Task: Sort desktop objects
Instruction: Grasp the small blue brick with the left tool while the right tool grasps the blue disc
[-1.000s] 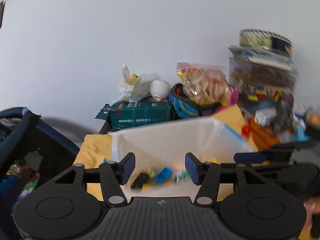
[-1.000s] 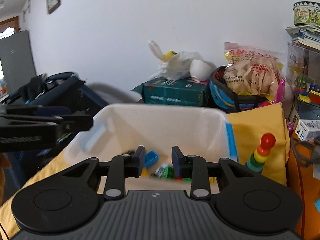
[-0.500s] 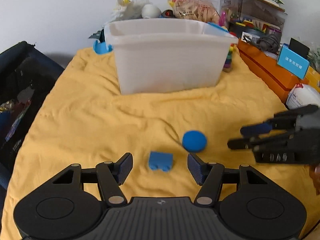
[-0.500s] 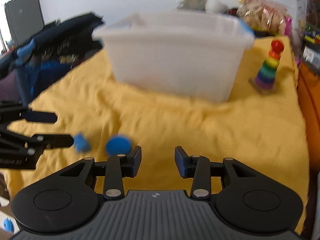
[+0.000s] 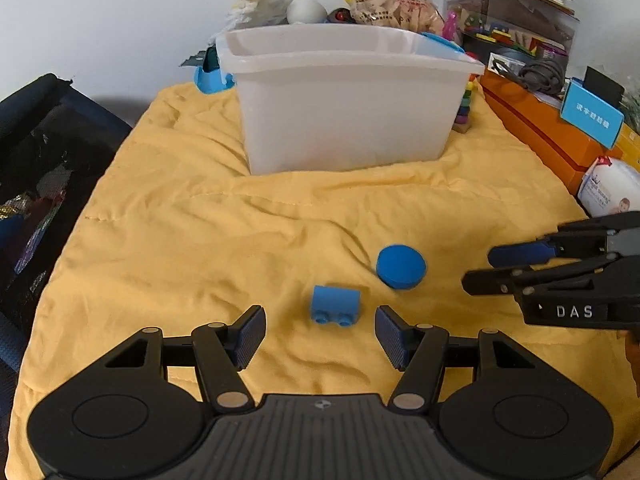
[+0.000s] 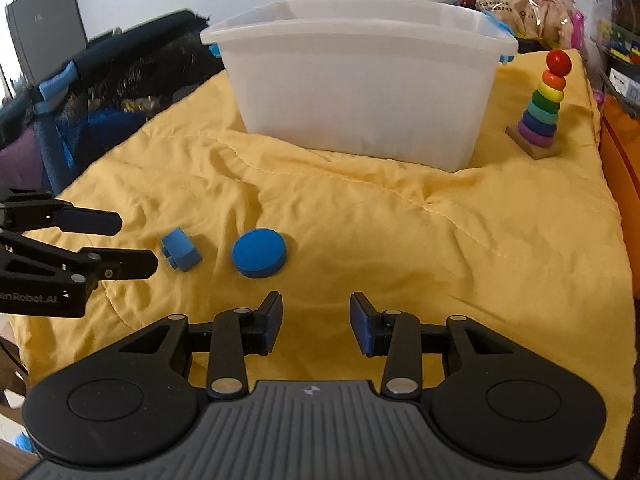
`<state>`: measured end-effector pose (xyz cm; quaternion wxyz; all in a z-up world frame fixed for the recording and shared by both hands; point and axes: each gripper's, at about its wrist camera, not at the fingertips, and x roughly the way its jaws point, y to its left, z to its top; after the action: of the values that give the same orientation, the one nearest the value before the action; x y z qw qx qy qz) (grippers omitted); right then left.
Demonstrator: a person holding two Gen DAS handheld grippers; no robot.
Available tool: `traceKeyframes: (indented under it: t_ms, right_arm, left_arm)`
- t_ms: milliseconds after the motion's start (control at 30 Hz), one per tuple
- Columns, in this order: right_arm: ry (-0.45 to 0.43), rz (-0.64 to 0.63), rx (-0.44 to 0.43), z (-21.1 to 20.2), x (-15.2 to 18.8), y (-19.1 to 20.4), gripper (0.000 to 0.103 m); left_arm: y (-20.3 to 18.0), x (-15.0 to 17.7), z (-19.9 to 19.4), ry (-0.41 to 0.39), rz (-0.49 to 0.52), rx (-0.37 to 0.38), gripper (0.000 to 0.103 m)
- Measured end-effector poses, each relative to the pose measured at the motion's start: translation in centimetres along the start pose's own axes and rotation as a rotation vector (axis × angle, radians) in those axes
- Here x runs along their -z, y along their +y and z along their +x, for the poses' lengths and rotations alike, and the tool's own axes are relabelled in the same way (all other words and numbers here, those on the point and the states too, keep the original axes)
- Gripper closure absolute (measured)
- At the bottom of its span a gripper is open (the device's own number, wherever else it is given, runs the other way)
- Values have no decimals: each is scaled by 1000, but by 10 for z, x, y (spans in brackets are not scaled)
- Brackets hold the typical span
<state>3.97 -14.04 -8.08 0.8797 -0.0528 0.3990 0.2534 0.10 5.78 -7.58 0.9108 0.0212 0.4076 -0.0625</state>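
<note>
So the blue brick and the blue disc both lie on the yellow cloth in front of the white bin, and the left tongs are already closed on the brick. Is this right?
Not fully. The blue brick and the blue disc do lie on the yellow cloth before the white bin, but the left tongs are open, the brick untouched just ahead of them. The left wrist view shows it.

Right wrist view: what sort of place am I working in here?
Most likely a lived-in home with a small child, not a lab. A yellow quilted cloth serves as the worktop, a rainbow ring-stacking toy stands beside the white plastic bin, and a mesh-sided playpen stands on the left.
</note>
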Motion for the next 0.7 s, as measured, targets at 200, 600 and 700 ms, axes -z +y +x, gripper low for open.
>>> traceKeyframes:
  t_ms: [200, 600, 700]
  right_arm:
    - [-5, -41, -33, 12, -14, 12, 62]
    - [42, -180, -49, 53, -36, 27, 61]
    - [33, -173, -25, 34, -29, 16, 61]
  left_arm:
    - [-2, 5, -1, 10, 17, 19, 39]
    - [-5, -3, 18, 21, 23, 27, 39]
    - [-8, -6, 25, 22, 32, 28, 39]
